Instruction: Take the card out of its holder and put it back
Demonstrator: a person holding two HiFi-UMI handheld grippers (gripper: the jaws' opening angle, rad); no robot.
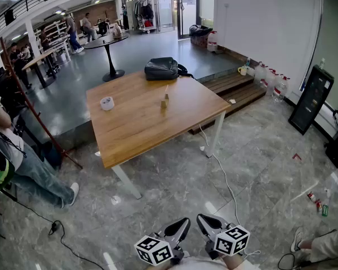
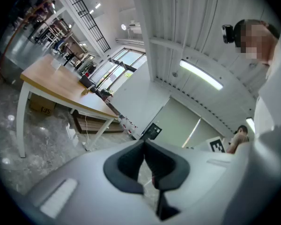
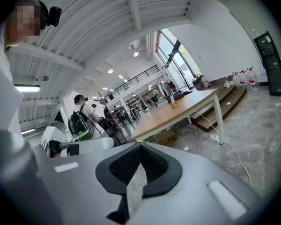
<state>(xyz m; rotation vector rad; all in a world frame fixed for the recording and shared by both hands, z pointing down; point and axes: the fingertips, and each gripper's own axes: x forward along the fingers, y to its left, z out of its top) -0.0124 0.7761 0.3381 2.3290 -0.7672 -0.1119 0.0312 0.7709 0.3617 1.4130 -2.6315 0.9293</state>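
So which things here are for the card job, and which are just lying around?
For the job: card standing in its holder on the wooden table; left gripper and right gripper, both shut, empty.
Just lying about: roll of tape, black bag, water bottles by the wall.

Holder [image 1: 164,102], card [image 1: 167,90] on counter [image 1: 135,131] too small for detail; left tool [image 1: 182,224], right tool [image 1: 203,220] cropped at 6 o'clock edge.
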